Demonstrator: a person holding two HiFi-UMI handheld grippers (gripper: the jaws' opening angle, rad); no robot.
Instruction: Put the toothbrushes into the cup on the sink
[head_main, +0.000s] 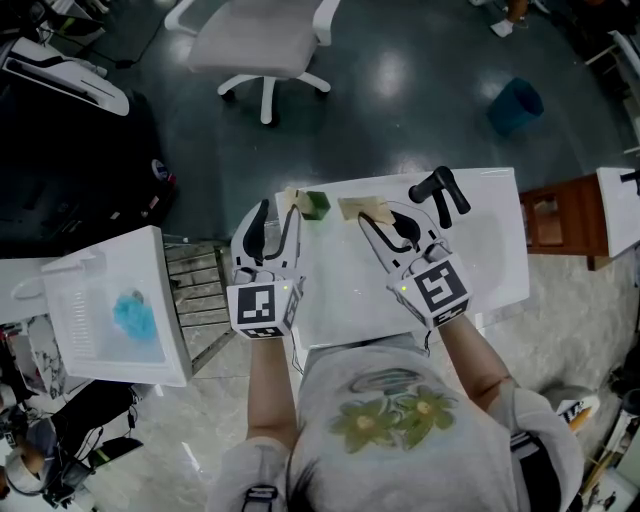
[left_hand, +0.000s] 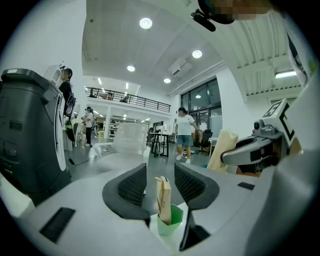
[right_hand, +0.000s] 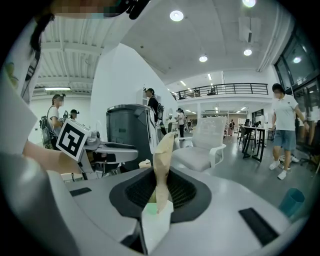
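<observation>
Head view gives us the layout. There is a white glossy tabletop (head_main: 490, 250) with a black tap (head_main: 440, 190) at its far edge, right of middle. A small green cup (head_main: 317, 205) sits at the far edge, close to the far left corner. Both tools reach toward that edge: left tongs (head_main: 281, 212) just left of the cup, right tongs (head_main: 374, 216) just right of it. We cannot read either pair of jaws from up here.

Left gripper view settles that side: jaws wide apart, gripping nothing. In the gap we see the cup, faceted and matte green. The first toothbrush (left_hand: 163, 197) is a flat tan paper-like packet. It stands upright with its lower end inside the cup's mouth, clear of both cross-hatched black pads (left_hand: 132, 187).

Right gripper view shows those jaws closed onto the second toothbrush (right_hand: 162, 160). It has the same tan wrapper, creased, with the top bent over, and it sticks up out of the pads.

The left gripper view also catches the right tongs' grey body from the side, with that packet showing at its tip. The right gripper view catches the left side's marker cube (right_hand: 73, 140), black squares on white.

Only the gripper views show people standing in the hall. A white office chair (head_main: 265, 45) and a teal bin (head_main: 515, 105) stand on the dark floor beyond the tabletop's far edge. Only the head view shows the white perforated tray (head_main: 115, 315) off the tabletop's left edge.
</observation>
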